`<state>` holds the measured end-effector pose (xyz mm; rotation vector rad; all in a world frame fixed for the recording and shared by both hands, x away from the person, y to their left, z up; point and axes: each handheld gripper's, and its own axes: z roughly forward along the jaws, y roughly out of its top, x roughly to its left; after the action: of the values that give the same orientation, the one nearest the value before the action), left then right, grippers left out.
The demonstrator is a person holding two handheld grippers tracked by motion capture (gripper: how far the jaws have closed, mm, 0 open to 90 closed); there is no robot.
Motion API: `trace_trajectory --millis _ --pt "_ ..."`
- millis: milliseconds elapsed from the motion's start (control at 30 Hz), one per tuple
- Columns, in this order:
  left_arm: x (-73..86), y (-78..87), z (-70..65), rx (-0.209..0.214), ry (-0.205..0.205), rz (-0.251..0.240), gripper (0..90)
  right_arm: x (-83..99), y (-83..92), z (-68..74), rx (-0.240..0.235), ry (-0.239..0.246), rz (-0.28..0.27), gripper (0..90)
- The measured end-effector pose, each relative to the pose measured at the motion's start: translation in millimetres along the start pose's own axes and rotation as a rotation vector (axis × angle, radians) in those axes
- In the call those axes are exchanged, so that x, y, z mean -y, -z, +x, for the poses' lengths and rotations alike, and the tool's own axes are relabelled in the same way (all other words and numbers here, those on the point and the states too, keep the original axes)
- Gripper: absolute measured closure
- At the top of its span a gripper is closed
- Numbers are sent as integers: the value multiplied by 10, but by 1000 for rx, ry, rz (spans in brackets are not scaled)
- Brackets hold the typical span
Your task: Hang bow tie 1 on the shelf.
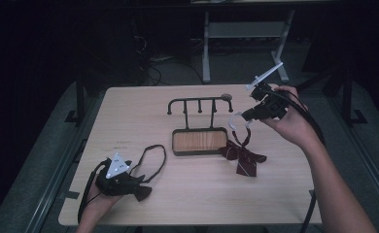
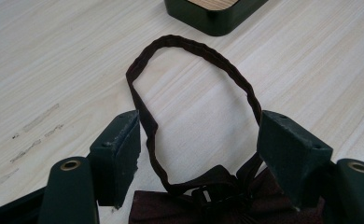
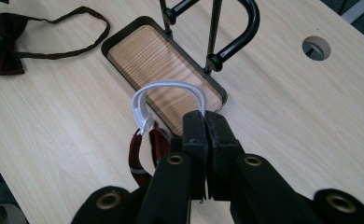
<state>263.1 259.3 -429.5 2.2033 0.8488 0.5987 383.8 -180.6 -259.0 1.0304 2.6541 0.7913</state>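
Left tool [image 1: 135, 183] low, jaws spread; right tool [image 1: 244, 115] raised, jaws pressed together.

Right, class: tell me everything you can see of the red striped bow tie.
The red striped bow tie is dark red fabric with thin pale stripes. Its bow lies on the wooden table, right of the black tray. A white elastic loop rises from it, pinched between the shut jaws of the right gripper, which hold it up above the tray.

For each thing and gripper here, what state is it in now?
Right gripper: shut on white elastic loop, lifting it.
Striped bow tie: partly lifted, bow on table.
Left gripper: open around dark strap.
Dark bow tie: flat on table.
Hook rack: upright, hooks bare.
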Motion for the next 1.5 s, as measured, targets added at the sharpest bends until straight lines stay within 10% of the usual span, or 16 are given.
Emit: trace_trajectory --millis 1500 --pt "6 -6 9 10 2 8 308 -243 17 -199 40 -29 6 875"
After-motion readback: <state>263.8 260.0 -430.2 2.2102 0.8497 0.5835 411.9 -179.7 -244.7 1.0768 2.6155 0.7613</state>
